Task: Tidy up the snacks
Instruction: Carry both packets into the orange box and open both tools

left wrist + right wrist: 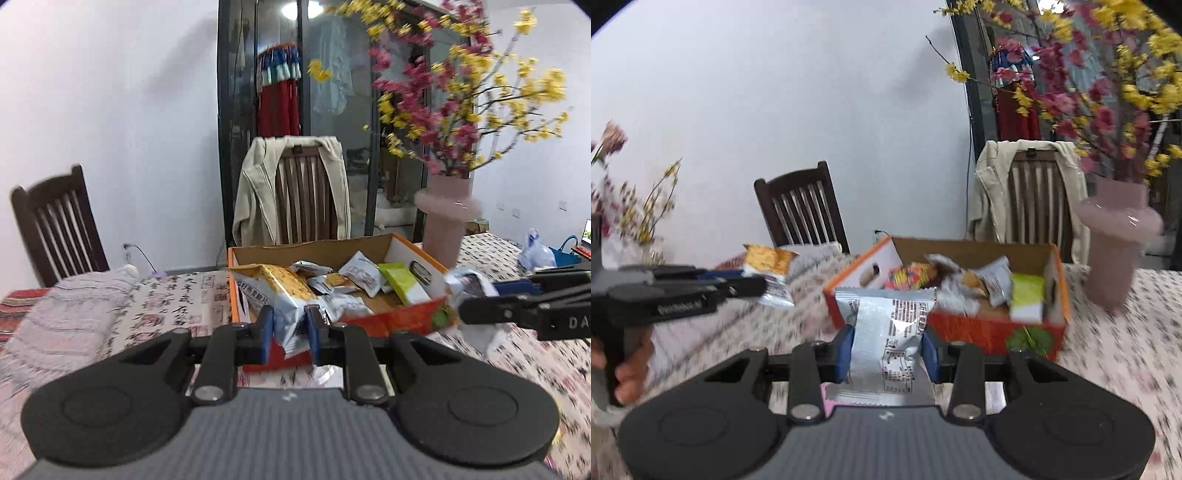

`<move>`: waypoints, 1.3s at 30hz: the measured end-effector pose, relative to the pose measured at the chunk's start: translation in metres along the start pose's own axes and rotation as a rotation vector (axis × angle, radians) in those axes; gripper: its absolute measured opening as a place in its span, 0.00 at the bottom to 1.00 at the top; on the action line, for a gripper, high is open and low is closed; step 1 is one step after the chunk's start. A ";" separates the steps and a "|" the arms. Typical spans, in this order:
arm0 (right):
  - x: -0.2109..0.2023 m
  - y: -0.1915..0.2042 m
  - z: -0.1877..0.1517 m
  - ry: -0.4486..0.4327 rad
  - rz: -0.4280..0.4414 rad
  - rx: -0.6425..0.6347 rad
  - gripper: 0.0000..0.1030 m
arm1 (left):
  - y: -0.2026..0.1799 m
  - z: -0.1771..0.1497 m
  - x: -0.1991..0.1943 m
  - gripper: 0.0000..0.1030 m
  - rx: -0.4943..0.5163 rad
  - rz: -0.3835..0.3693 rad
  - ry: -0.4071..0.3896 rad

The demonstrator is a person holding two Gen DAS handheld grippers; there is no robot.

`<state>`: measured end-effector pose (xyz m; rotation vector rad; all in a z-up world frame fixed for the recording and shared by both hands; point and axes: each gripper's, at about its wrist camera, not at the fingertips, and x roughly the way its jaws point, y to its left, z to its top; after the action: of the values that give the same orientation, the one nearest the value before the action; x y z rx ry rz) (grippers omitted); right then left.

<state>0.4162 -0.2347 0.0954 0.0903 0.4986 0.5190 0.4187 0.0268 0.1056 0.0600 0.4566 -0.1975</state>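
Snack packets [364,275] in box [413,251] on table [177,295]; vase [445,218] right (chair [306,192] behind).

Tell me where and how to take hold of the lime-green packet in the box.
Grip the lime-green packet across its flat faces at the upper end, coming from above. It leans upright against the wall of the cardboard box, so only the top is free; the sides are probably crowded by the wall and other wrappers.

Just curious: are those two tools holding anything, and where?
Left tool pinches the gold-topped snack bag by its bottom edge; right tool clamps the silver packet mid-body.
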 end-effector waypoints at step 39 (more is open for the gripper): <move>0.090 -0.019 0.032 0.078 -0.106 0.032 0.84 | 0.006 0.002 0.005 0.90 -0.083 0.068 0.071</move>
<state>0.5085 -0.2051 0.0807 0.0743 0.5847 0.4124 0.4253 0.0320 0.1056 0.0014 0.5327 -0.1101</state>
